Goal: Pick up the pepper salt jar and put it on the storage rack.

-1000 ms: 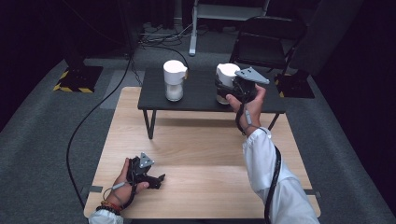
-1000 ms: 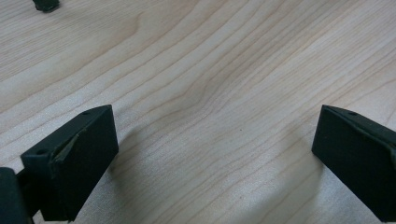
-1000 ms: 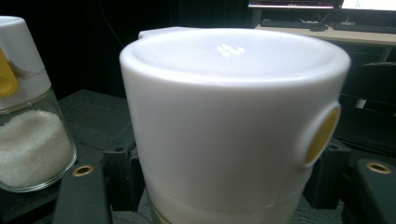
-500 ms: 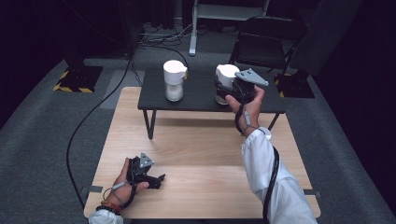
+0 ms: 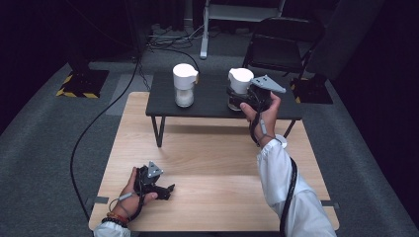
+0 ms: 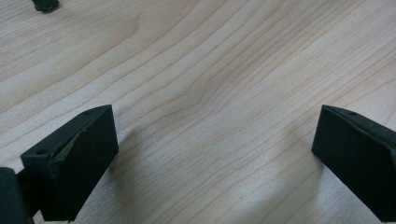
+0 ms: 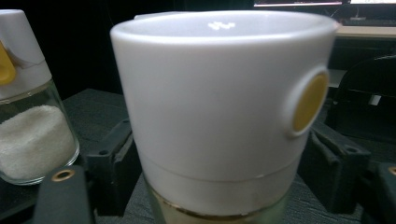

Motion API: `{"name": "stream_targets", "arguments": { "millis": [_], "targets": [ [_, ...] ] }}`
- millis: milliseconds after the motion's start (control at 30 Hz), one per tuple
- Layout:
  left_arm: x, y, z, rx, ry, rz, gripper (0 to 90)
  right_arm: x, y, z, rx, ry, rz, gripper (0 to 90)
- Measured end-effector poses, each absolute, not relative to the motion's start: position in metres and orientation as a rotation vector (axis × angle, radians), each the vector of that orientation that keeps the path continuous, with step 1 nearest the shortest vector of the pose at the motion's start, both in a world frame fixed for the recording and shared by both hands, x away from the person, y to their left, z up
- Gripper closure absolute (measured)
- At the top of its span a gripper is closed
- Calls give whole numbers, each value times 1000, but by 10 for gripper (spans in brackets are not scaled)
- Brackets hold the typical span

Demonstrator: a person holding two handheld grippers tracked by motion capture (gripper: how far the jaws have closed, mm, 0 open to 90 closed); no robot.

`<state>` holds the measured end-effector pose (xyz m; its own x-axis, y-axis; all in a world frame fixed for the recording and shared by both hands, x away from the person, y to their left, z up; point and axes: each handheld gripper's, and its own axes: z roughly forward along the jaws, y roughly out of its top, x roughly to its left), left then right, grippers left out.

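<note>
A glass jar with a tall white lid (image 5: 240, 86) stands on the low black table (image 5: 212, 106), toward its right end. My right gripper (image 5: 238, 98) reaches it from the right at lid height. In the right gripper view the jar (image 7: 215, 102), with a yellow button (image 7: 308, 100) on its lid, sits between the two jaws. They have just been opening, and the pads (image 7: 112, 163) stand slightly off the glass. My left gripper (image 5: 168, 190) rests on the wooden table (image 5: 212, 158) at the front left, open, with only bare wood between its jaws (image 6: 215, 154).
A second white-lidded jar (image 5: 184, 85) holding white grains stands at the black table's left, seen close by as the left-hand jar (image 7: 28, 116) in the right gripper view. A black folding chair (image 5: 281, 44) and cables lie beyond on the grey carpet.
</note>
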<state>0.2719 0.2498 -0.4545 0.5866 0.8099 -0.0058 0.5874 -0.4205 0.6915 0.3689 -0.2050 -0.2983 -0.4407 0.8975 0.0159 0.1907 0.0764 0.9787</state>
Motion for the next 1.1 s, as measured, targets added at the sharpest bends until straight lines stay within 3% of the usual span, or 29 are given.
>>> {"name": "stream_targets", "arguments": {
  "millis": [67,433,1100],
  "targets": [
    [272,250,-454,2157,1104,436,2,369,-205,-297,1092,1719,1397,146],
    [272,250,-454,2158,1104,436,2,364,-204,-296,1049,1732,1376,24],
    [272,250,-454,2158,1104,436,2,352,-197,-292,997,1731,1314,9]
  ]
}}
